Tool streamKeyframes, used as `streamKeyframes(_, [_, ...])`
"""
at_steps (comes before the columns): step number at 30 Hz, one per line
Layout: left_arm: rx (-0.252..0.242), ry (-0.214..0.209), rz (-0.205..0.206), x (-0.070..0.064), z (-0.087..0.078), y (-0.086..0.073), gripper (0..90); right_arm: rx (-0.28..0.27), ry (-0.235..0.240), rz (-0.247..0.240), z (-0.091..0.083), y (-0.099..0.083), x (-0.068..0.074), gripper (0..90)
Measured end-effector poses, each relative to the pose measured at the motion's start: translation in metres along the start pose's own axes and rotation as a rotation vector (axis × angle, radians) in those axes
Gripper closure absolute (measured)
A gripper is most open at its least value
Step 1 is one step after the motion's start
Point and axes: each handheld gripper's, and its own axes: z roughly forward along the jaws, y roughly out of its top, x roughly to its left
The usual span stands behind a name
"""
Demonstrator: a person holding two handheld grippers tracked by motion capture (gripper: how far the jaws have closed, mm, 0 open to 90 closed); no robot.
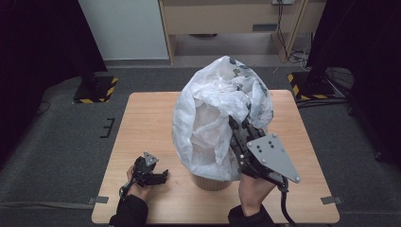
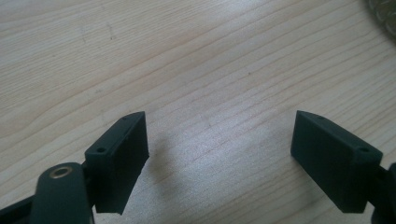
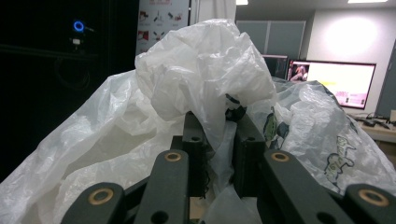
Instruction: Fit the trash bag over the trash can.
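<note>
High view: right gripper (image 1: pixel 240 124), jaws pinched on a fold of the crinkled white plastic bag (image 1: pixel 215 111) billowing over a round tan basket (image 1: pixel 210 182) at table centre, probably lifts it clear; left gripper (image 1: pixel 161 176), jaws apart and empty, rests at 7 o'clock on the pale wooden table (image 1: pixel 146 123).

Worktop (image 1: pixel 142 142): pale wood, visible grain, smooth matt finish.
Bag (image 1: pixel 208 118): thin white plastic film, crinkled, translucent, faint sheen, printed patches.
Container (image 1: pixel 210 183) under bag: tan, ribbed side, material unclear.
Left claw (image 2: pixel 219 154), right claw (image 3: pixel 219 140): matt black plastic jaws, brass-coloured rivets.
Right claw's top plate (image 1: pixel 273 156): grey, matt.
Floor (image 1: pixel 56 137): grey carpet.
</note>
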Motion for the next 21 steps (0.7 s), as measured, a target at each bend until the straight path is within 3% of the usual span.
streamKeyframes(6, [-0.004, 0.001, -0.005, 0.001, -0.001, 0.0, 18.6, 0.049, 0.012, -0.011, 0.019, -0.002, 0.004, 76.5])
streamKeyframes(9, [-0.008, 0.0, -0.009, 0.001, -0.002, 0.0, 18.6, 0.079, 0.016, -0.008, 0.027, -0.004, 0.002, 69.7])
streamKeyframes(13, [-0.012, -0.002, -0.012, 0.002, -0.002, 0.0, 18.6, 0.116, 0.042, 0.009, 0.037, -0.005, -0.002, 54.8])
streamKeyframes(15, [-0.021, -0.001, -0.019, 0.003, -0.004, 0.001, 18.6, 0.123, 0.054, 0.012, 0.039, -0.005, -0.004, 43.3])
streamKeyframes(19, [-0.05, 0.001, -0.044, 0.005, -0.007, 0.001, 18.7, 0.091, 0.07, 0.028, 0.036, 0.0, -0.008, 28.5])
streamKeyframes(21, [-0.066, 0.003, -0.059, 0.006, -0.01, 0.001, 18.7, 0.063, 0.085, 0.059, 0.033, 0.004, -0.011, 22.2])
